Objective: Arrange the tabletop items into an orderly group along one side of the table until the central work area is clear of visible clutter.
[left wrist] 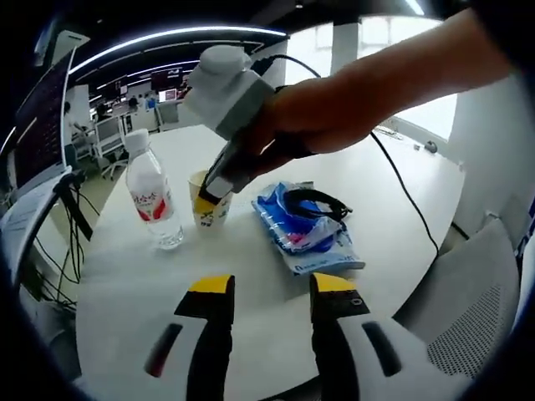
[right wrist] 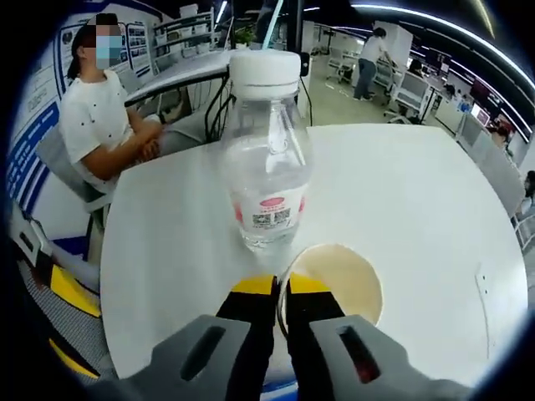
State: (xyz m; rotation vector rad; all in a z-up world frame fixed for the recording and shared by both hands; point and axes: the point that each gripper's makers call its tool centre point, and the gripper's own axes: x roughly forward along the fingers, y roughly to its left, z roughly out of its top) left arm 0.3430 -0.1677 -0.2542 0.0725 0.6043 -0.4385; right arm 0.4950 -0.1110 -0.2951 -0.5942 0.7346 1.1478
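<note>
Ahead of the right tool: a paper cup (right wrist: 338,280) stands on the white counter (right wrist: 435,209), its near rim caught between the tool's (right wrist: 279,288) two yellow-tipped jaws.
Right tool grip: narrow, pinching the cup's thin wall, one jaw inside and one outside, which looks like the way to lift or drag an empty cup without crushing it.
Just beyond the cup: a water bottle (right wrist: 266,150) stands upright, close beside the cup, so both already form a small group.
Left tool (left wrist: 269,294): jaws apart and holding nothing, low over bare counter (left wrist: 125,284), likely waiting its turn.
Ahead of the left tool: a blue packet (left wrist: 305,230) with a dark looped cord (left wrist: 313,200) on top, near the cup (left wrist: 209,205) and bottle (left wrist: 153,200).
Likely step: shifting the cup toward one side.
</note>
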